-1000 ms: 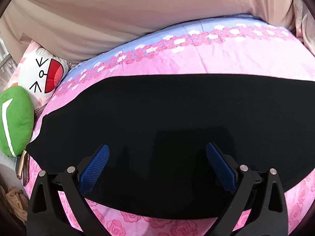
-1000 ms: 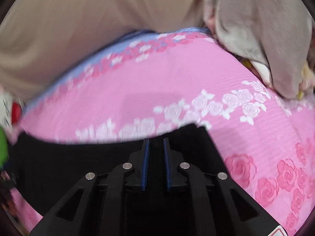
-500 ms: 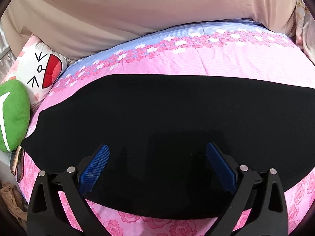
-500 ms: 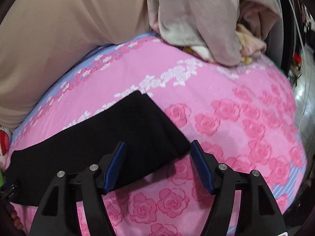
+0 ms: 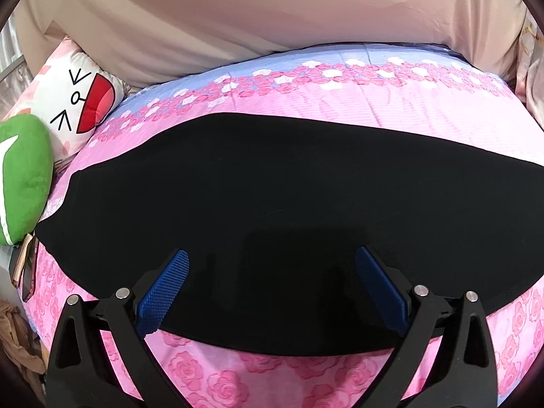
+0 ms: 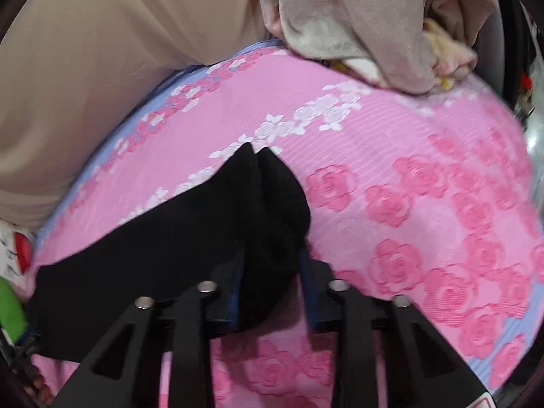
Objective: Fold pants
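Observation:
The black pants lie flat and lengthwise across the pink rose-print bedspread. My left gripper hovers over their near edge, its blue pads wide apart and nothing gripped between them. In the right wrist view the pants' end is bunched into a raised fold. My right gripper is closing on that fold, and the fabric fills the gap between its fingers. The pant fabric hides the pads' tips.
A white cartoon-face pillow and a green plush sit at the bed's left end, with a small pink-edged object below them. A beige sheet hangs behind. A grey-beige blanket pile lies at the far right.
My right gripper went from shut to wide open over the pants' end, then closed in on it, bunching the fabric up. My left gripper stayed open and drifted slightly over the pants.

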The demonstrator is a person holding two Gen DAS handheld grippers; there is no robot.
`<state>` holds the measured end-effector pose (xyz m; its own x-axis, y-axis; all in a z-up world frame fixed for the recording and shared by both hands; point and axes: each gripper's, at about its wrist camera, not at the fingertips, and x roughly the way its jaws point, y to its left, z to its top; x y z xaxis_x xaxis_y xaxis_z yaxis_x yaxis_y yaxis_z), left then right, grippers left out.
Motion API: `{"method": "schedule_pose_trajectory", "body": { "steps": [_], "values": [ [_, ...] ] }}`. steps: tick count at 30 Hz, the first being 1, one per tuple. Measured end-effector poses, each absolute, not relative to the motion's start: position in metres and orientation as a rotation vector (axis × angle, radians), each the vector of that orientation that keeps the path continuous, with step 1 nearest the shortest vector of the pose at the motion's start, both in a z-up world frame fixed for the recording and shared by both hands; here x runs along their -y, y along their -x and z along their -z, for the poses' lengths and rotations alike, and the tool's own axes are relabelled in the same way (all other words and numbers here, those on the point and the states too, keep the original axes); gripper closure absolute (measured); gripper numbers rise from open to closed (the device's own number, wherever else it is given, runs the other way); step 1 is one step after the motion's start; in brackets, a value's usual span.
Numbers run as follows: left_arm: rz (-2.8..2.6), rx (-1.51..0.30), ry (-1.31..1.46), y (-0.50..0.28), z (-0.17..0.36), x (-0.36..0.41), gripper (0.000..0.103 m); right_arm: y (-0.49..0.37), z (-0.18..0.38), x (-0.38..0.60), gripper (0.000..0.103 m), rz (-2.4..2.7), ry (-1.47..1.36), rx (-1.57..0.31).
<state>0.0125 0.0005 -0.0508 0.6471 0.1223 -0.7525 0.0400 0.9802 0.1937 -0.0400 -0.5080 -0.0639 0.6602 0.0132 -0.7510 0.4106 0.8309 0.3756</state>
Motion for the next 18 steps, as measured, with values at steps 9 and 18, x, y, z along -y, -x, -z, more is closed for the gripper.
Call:
{"method": "schedule_pose_trajectory", "body": {
  "steps": [9, 18],
  "values": [
    [-0.073, -0.865, -0.139, -0.006, 0.042, -0.036, 0.006, 0.065, 0.038, 0.498, 0.053, 0.396, -0.441, -0.806],
    [-0.071, -0.841, -0.163, -0.002, 0.033, -0.020, 0.006, 0.031, 0.014, 0.485, 0.097, 0.291, -0.295, -0.785]
  ]
}}
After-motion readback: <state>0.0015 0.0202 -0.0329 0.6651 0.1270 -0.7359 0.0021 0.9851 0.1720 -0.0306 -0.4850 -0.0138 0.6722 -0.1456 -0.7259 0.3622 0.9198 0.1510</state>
